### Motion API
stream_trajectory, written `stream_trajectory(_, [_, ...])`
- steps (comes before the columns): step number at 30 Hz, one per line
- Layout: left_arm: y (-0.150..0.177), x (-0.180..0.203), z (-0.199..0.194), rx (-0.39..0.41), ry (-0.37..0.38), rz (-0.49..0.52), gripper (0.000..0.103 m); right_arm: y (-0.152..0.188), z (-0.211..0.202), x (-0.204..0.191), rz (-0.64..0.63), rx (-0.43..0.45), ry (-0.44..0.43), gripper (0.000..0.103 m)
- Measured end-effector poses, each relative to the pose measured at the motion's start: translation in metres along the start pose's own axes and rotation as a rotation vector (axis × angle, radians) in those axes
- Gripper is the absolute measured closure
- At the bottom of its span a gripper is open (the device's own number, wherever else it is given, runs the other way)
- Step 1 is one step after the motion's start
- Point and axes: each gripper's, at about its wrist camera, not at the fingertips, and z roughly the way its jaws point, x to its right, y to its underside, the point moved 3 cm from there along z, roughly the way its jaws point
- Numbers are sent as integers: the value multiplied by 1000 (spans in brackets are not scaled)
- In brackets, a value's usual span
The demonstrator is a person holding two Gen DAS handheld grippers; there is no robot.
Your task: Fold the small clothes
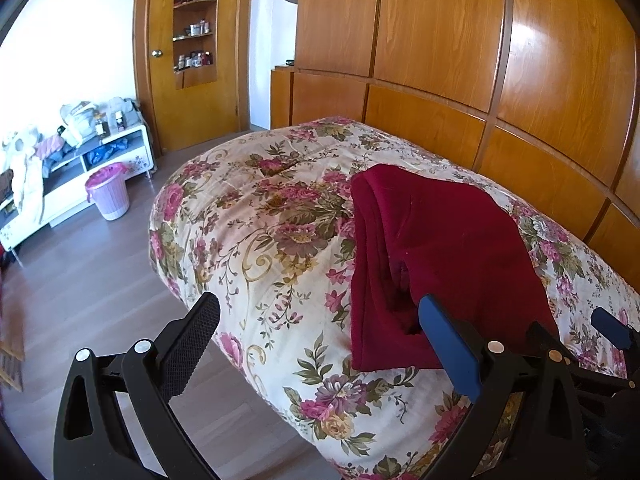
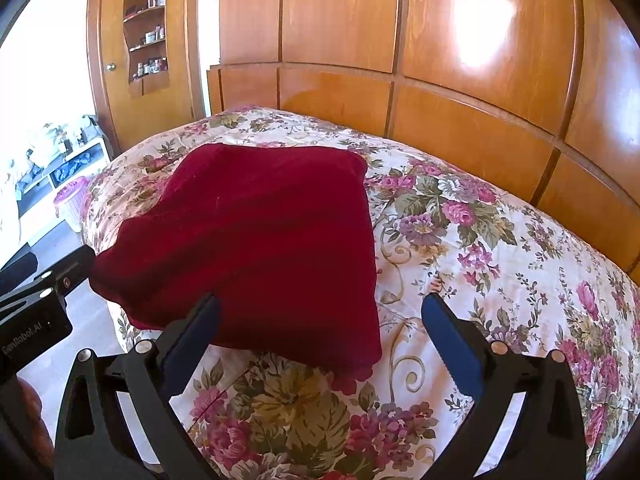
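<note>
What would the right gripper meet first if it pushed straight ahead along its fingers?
Probably the dark red folded garment lying on the floral quilt: the open right gripper has its left finger already over the near edge. Depth is unclear, so it might touch the quilt first.

The folded dark red velvet garment point(image 2: 256, 248) lies on the floral quilted bedspread point(image 2: 480, 240), near its edge. Wooden panelled headboard point(image 2: 460, 132) behind. My left claw point(image 1: 320, 344) left of garment, my right claw point(image 2: 320, 340) before it.

Red garment point(image 2: 256, 240): matt, velvety cloth. Quilt point(image 1: 256, 240): floral printed fabric. Wall panels point(image 2: 460, 40): glossy varnished wood.
</note>
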Motion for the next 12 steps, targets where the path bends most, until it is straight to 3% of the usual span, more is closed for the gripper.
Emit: stream_trajectory(12, [4, -7, 13, -56, -12, -24, 6, -1, 0, 1, 9, 1, 6, 3])
